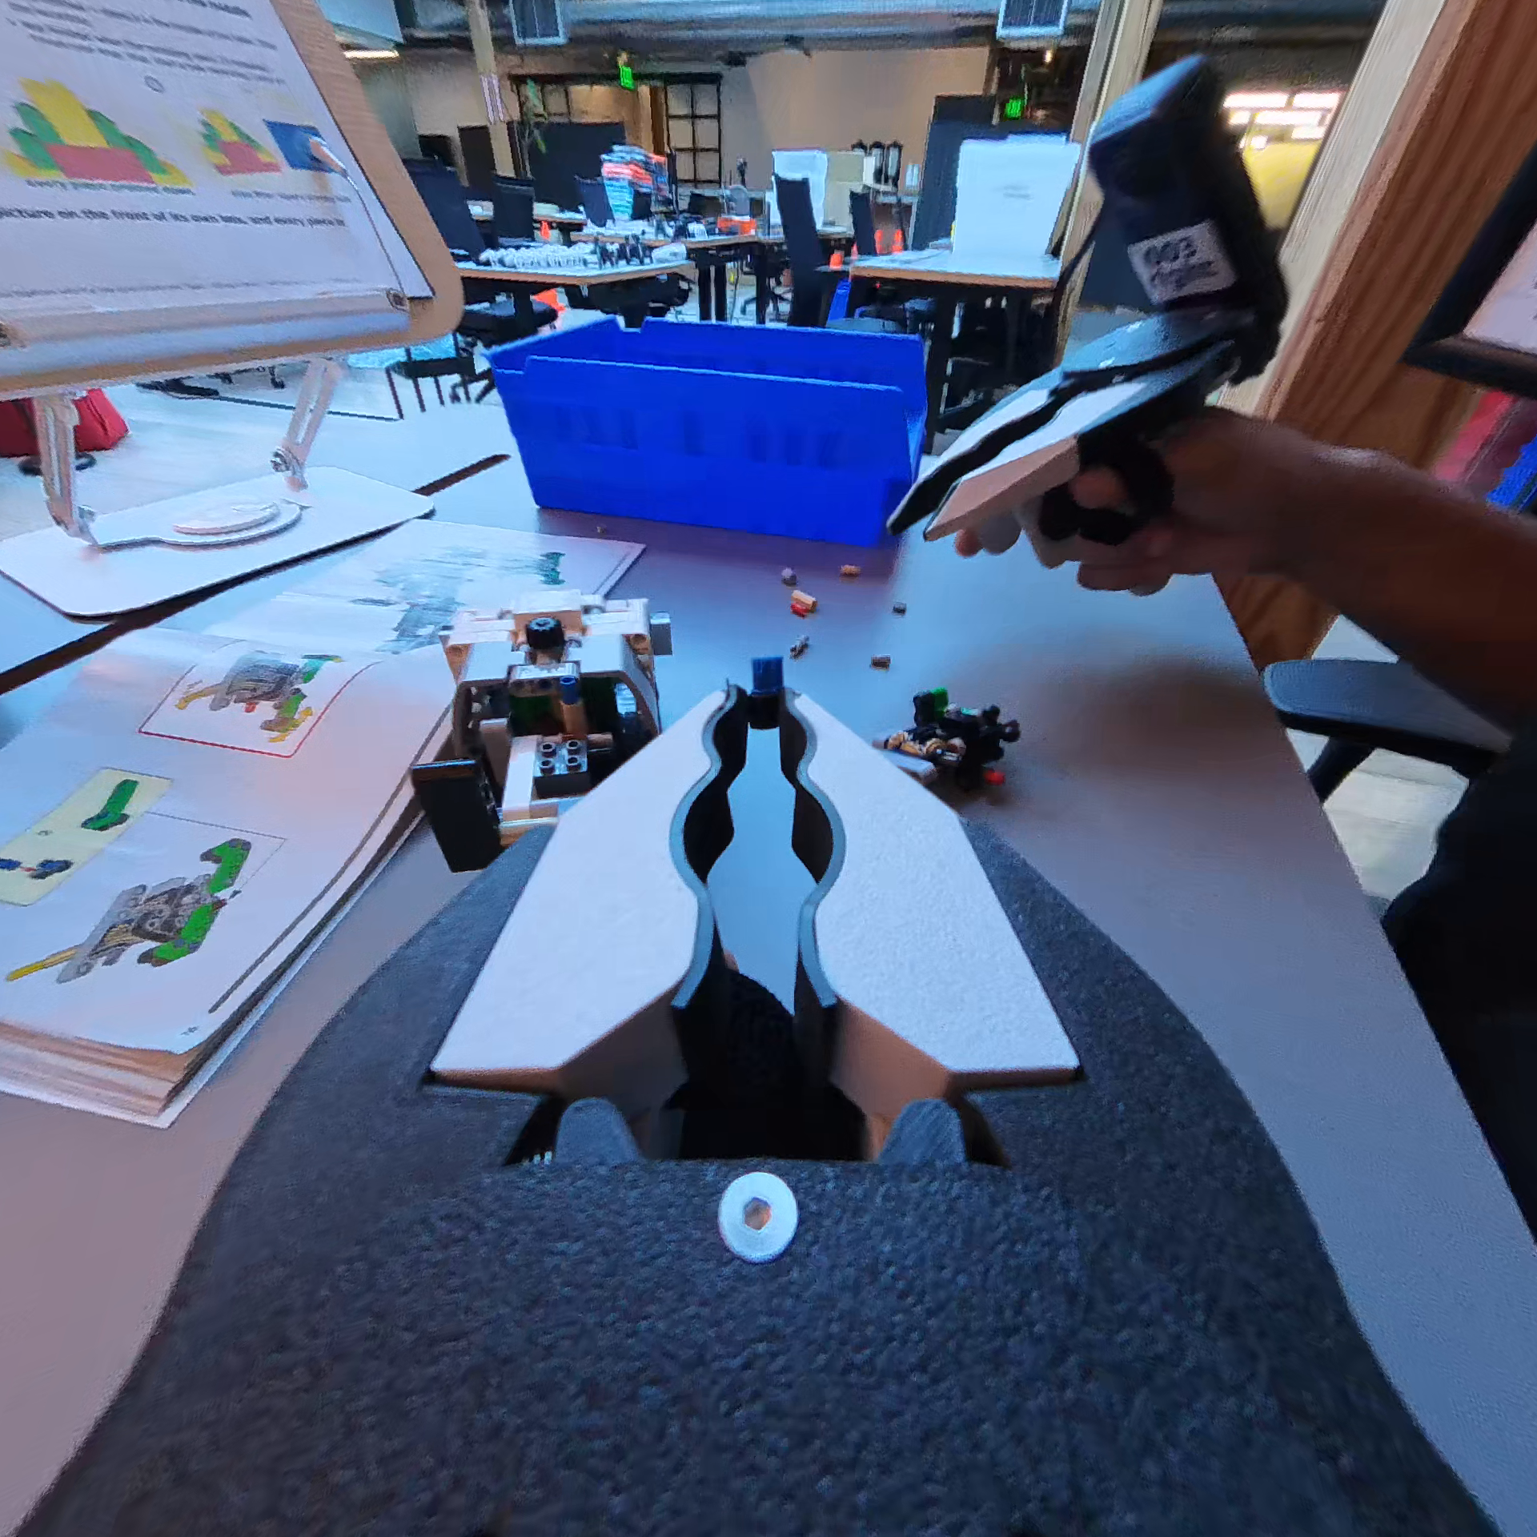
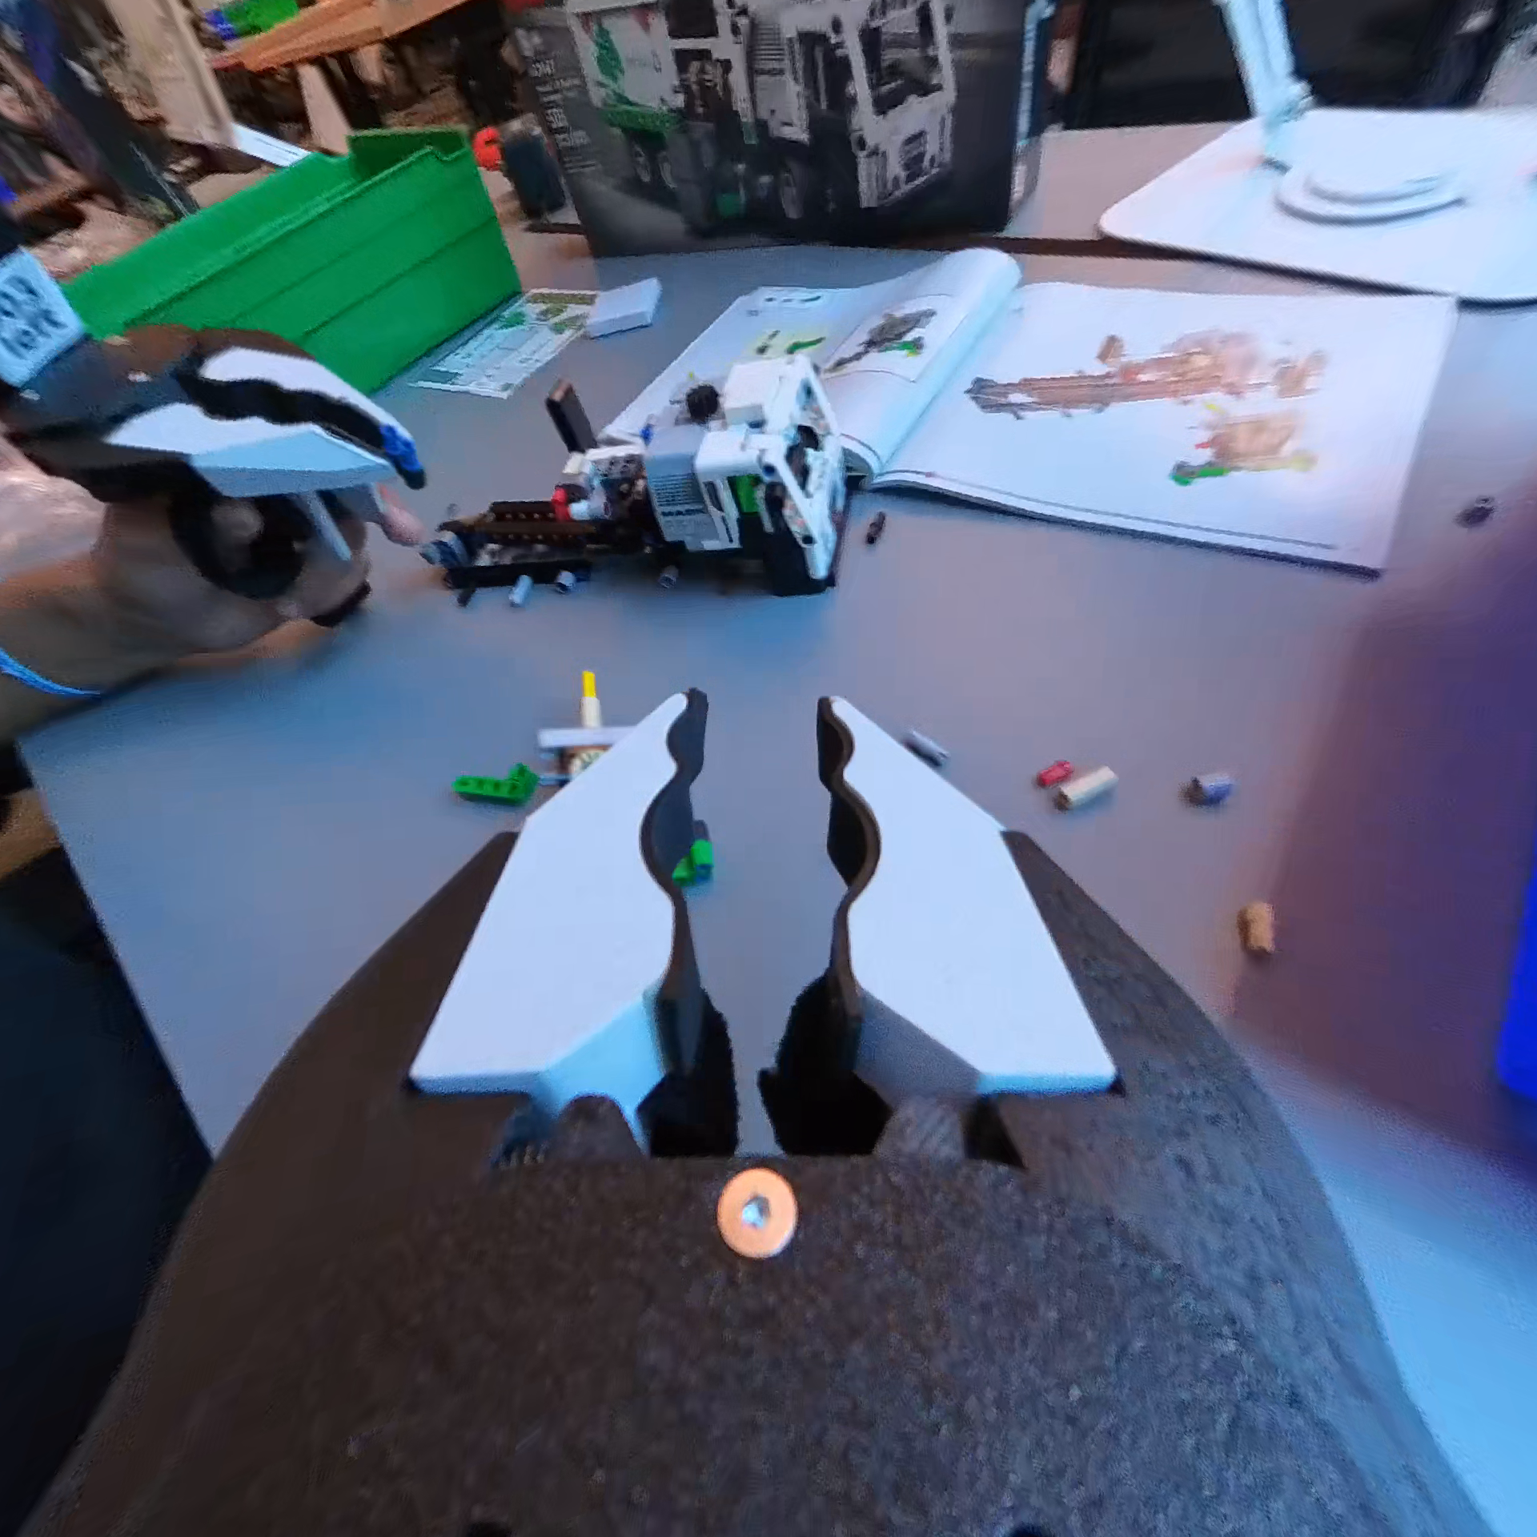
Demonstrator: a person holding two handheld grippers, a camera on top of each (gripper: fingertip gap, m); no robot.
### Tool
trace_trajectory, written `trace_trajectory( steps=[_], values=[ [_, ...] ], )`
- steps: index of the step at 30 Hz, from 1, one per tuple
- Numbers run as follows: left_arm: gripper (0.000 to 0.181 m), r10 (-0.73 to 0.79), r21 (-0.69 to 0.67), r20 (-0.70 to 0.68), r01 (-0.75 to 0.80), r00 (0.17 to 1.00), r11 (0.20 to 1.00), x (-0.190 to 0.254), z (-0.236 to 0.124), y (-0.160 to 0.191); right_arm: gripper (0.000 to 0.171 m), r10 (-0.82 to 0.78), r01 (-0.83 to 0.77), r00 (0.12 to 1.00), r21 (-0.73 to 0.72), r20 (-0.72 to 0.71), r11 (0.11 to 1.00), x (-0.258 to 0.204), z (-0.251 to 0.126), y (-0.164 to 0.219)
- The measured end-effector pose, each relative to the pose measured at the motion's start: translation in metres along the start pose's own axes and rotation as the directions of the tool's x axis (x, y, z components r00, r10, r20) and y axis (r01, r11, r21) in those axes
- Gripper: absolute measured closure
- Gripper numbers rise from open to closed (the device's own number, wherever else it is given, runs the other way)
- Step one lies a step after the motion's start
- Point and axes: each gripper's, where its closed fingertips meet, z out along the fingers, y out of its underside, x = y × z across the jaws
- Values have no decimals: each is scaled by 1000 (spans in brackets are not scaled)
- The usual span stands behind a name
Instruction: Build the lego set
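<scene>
- The left gripper (image 1: 763, 694) has its jaws pinched on a small blue pin (image 1: 766, 672), held only at the very tips; the grip looks shallow, so the pin could twist or pop out if pressed in at an angle.
- The right gripper (image 2: 761, 707) hangs above the grey table (image 2: 1040, 665) with jaws apart and nothing between them.
- The half-built white truck (image 2: 732, 466) stands beside the open instruction booklet (image 2: 1164, 432), free of both grippers; pushing a pin into it unbraced may slide or tip it.
- A small dark sub-assembly (image 1: 952, 736) lies just right of the left fingers.
- Loose pieces scatter the table: a green piece (image 2: 491, 786), a tan cylinder (image 2: 1085, 786), a red bit (image 2: 1052, 773). A sweeping gripper could knock them off.
- A blue bin (image 1: 715, 432) and green bin (image 2: 316, 249) stand farther back, out of the way.
</scene>
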Motion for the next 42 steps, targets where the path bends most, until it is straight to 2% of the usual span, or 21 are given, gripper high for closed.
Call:
trace_trajectory(
  steps=[6,10,13,23,26,29,30,33,38,42],
  values=[
    [176,-87,30,-17,88,996,996,-6,0,-4,146,-105,108,990,-24,99,994,-4,36,-19],
    [176,-148,31,-29,149,989,988,-11,0,-4,148,-91,92,982,2,165,996,-2,55,-28],
    [177,-185,22,-59,187,981,982,-11,0,-3,149,-68,68,978,5,196,998,0,58,-29],
    [177,-226,33,-84,229,971,973,-13,-1,-5,149,-142,145,972,-6,186,989,-7,53,-20],
    [176,-206,-8,-69,206,976,978,-8,-2,0,145,-199,223,933,-48,301,974,-39,46,-10],
    [176,-202,-110,23,203,979,973,-2,-8,16,145,-292,406,813,-131,504,904,-86,25,26],
    [176,-187,-127,60,193,981,973,2,-12,20,144,-312,452,794,-163,522,877,-93,23,39],
    [176,-151,-121,147,170,977,978,17,-28,25,141,-363,502,797,-195,482,843,-100,29,60],
    [176,-239,-54,204,254,949,966,41,-45,24,140,-418,507,816,-147,400,849,-113,44,60],
    [176,-159,-41,299,179,941,983,46,-54,22,140,-446,526,833,-219,328,822,-110,55,66]
  ],
)
